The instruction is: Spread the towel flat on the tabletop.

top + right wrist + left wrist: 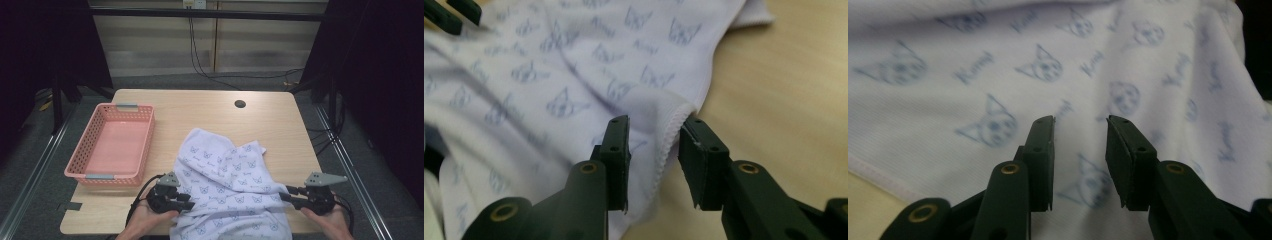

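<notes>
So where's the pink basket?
In the high view the pink basket sits on the table's left side, just left of the white cloth and beyond the left gripper.

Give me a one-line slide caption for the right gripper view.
Right gripper, jaws apart, straddling the stitched hem of a cat-print white cloth on a wooden table.

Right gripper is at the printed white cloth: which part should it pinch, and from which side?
Take the stitched hem of the white cloth on its right edge, coming in level from the bare table side. The hem curls up between the right gripper's open jaws, so both pads can close across one thin edge rather than bunched folds.
</notes>
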`<state>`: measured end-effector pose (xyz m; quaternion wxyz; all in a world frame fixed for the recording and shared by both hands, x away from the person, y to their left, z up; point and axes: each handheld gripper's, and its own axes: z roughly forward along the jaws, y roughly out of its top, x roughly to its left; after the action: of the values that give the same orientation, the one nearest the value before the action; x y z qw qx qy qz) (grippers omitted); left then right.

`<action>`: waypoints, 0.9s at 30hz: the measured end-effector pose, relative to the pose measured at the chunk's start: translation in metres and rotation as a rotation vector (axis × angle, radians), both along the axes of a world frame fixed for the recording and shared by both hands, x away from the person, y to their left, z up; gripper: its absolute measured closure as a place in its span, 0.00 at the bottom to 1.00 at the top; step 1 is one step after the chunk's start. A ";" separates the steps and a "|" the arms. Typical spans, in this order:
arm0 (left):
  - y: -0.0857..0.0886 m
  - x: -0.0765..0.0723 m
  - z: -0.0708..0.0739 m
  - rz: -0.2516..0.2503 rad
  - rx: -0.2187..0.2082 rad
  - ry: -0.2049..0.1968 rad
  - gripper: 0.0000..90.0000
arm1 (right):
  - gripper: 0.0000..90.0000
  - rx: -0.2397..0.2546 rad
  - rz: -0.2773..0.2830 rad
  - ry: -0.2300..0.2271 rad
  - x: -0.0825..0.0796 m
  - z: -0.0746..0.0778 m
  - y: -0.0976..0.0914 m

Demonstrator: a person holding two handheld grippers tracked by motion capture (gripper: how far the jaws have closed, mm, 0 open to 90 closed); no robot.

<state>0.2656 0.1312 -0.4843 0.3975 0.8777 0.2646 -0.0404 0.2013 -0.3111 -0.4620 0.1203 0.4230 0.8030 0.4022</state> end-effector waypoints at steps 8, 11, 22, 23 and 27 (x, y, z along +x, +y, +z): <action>-0.010 0.049 0.008 0.099 -0.071 -0.060 0.73 | 0.66 0.011 -0.010 -0.046 0.048 0.006 0.014; -0.013 0.066 0.002 0.138 -0.075 -0.067 0.71 | 0.63 -0.010 -0.025 -0.039 0.068 -0.001 0.018; -0.024 0.101 -0.015 0.219 -0.042 -0.078 0.62 | 0.54 -0.050 -0.109 -0.030 0.155 -0.021 0.034; -0.026 0.101 -0.017 0.218 -0.025 -0.084 0.62 | 0.54 -0.058 -0.117 -0.024 0.160 -0.024 0.037; -0.030 0.096 -0.016 0.197 0.043 -0.136 0.66 | 0.63 -0.082 -0.119 0.008 0.172 -0.037 0.048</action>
<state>0.3614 0.1013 -0.5001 0.3978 0.8564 0.3228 0.0639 0.3729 -0.2630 -0.4992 0.1578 0.4662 0.7929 0.3593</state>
